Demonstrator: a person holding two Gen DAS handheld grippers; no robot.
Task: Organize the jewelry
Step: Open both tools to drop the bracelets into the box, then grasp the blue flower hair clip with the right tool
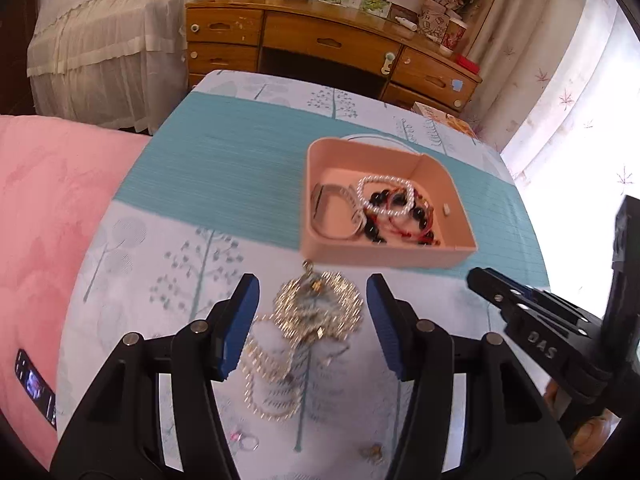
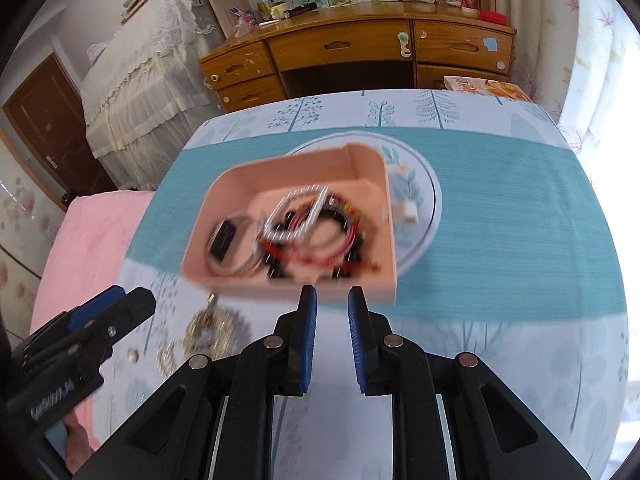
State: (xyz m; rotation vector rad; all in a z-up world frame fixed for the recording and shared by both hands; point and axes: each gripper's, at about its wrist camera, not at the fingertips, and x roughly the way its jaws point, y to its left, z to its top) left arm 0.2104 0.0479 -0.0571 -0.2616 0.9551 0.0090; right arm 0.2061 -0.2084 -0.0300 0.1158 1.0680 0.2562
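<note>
A pink tray (image 1: pixel 384 254) stands on the table and holds a pearl bracelet (image 1: pixel 386 196), a silver watch (image 1: pixel 340 212) and red and black bead bracelets (image 1: pixel 404 228). It also shows in the right wrist view (image 2: pixel 240 184). A gold chain necklace (image 1: pixel 316 312) lies on the cloth in front of the tray, between the fingers of my open left gripper (image 1: pixel 312 304), which is empty. My right gripper (image 2: pixel 332 304) is open and empty just in front of the tray's near wall. The necklace also shows in the right wrist view (image 2: pixel 208 332).
A small ring (image 1: pixel 248 442) and a gold earring (image 1: pixel 372 452) lie on the cloth near me. A white plate (image 2: pixel 424 208) sits behind the tray. A pink blanket (image 1: pixel 48 216) with a phone (image 1: pixel 34 388) lies to the left. A wooden dresser (image 1: pixel 332 44) stands beyond the table.
</note>
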